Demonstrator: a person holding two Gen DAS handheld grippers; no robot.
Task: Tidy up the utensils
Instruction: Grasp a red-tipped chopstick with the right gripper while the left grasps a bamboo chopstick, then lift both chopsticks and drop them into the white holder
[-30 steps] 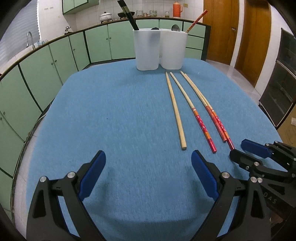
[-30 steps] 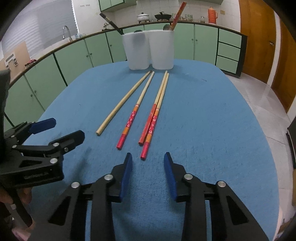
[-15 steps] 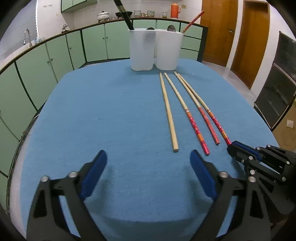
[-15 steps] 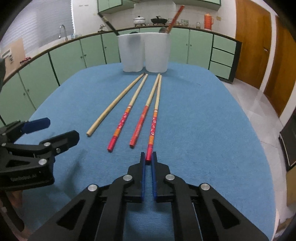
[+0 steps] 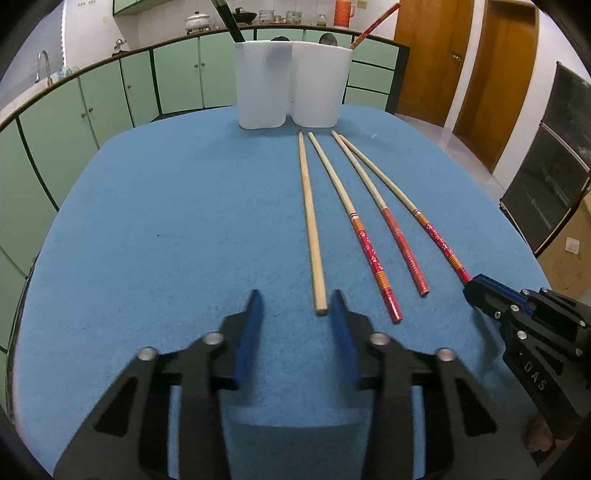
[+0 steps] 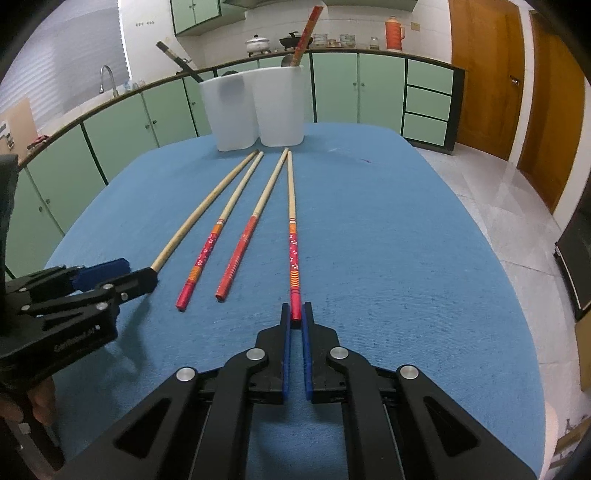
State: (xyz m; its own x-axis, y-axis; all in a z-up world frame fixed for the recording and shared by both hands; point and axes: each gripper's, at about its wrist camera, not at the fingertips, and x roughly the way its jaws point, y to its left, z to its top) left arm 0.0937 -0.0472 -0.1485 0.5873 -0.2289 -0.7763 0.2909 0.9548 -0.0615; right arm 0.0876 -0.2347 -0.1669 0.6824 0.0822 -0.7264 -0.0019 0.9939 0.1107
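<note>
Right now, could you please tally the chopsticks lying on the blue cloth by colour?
Plain wooden chopstick: 1
Red-handled chopsticks: 3
Total: 4

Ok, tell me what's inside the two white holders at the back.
The left white holder has a dark handle sticking out; the right white holder has a red-handled chopstick and a spoon-like tip. Opaque walls hide the rest.
</note>
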